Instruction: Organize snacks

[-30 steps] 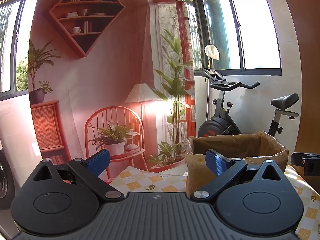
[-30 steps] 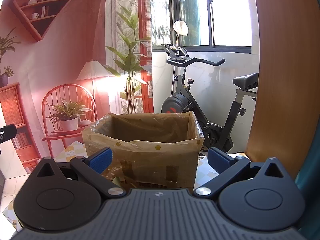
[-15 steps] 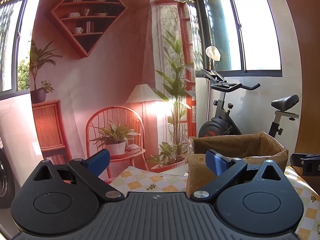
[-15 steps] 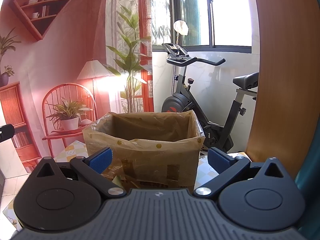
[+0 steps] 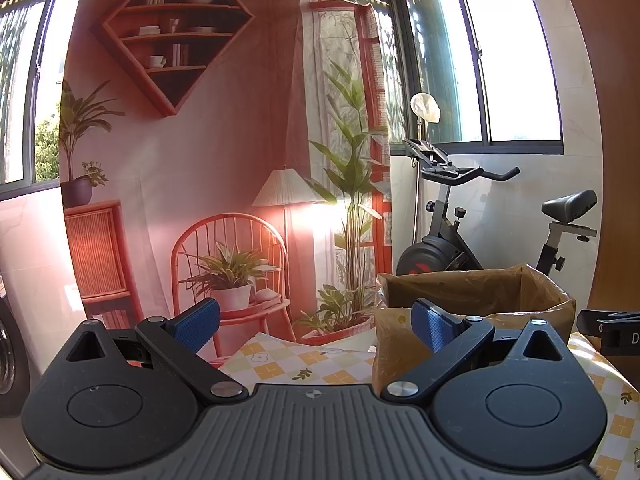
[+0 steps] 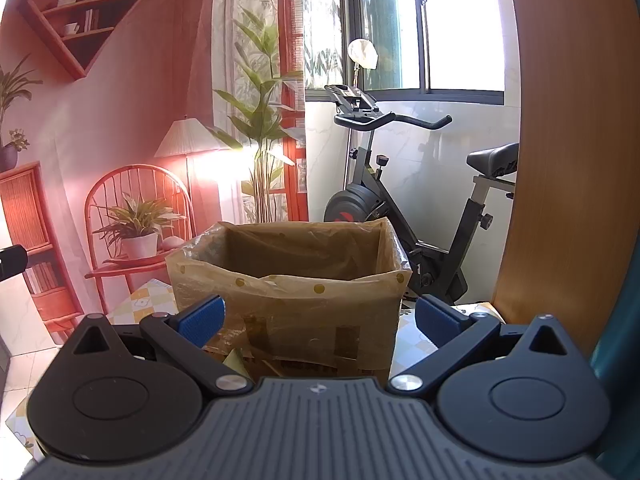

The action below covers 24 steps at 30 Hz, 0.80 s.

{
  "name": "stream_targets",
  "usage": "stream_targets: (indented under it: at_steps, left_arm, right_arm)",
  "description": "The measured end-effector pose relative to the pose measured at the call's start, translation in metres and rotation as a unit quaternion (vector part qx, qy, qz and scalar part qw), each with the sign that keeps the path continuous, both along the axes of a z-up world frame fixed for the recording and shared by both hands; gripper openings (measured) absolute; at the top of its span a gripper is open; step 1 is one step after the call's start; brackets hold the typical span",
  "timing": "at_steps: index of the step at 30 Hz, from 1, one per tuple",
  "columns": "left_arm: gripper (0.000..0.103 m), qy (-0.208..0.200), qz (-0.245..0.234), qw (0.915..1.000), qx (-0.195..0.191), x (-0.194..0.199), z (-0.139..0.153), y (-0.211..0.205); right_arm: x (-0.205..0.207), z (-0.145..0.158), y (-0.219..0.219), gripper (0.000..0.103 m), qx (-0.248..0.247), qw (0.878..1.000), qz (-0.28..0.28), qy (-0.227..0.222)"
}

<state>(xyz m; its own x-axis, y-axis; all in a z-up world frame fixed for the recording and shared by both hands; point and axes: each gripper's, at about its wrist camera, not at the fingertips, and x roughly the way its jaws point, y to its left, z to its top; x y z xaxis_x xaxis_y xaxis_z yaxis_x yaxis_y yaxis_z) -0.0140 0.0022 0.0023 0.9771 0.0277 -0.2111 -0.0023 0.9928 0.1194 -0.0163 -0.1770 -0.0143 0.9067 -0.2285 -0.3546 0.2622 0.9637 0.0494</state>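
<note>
A brown cardboard box lined with clear plastic (image 6: 288,280) stands open-topped on the checked tablecloth (image 5: 288,360), straight ahead in the right wrist view and at the right in the left wrist view (image 5: 472,296). My right gripper (image 6: 318,322) is open and empty, just in front of the box's near wall. My left gripper (image 5: 316,326) is open and empty, to the left of the box. A few packets (image 6: 232,354) lie low by the box's front left corner, mostly hidden. No other snacks show.
An exercise bike (image 6: 404,184) stands behind the table. A printed backdrop of a room (image 5: 208,160) hangs at the back left. A wooden panel (image 6: 568,160) rises at the right. The other gripper's tip shows at the right edge of the left wrist view (image 5: 612,330).
Both views have shifted only slightly. Both grippers stay open and empty.
</note>
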Motion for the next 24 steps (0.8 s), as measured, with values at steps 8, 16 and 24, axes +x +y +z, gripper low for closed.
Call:
stream_targets:
  at_steps: [8,16,24]
  left_arm:
    - [0.102,0.0,-0.001,1.0,0.0,-0.0005,-0.0002,-0.0002]
    - [0.102,-0.001,-0.001,1.0,-0.002,0.0005,0.0001,0.0011]
    - [0.102,-0.001,-0.002,1.0,-0.003,0.0003,0.0007,0.001]
  right_arm:
    - [0.0011,0.0002,-0.0008,0.103,0.001,1.0,0.0,0.0]
    - [0.0004,-0.0009,0.0,0.103,0.0,1.0,0.0,0.002]
    - [0.0017,-0.0031,-0.0007,0.103,-0.001,1.0,0.001,0.0]
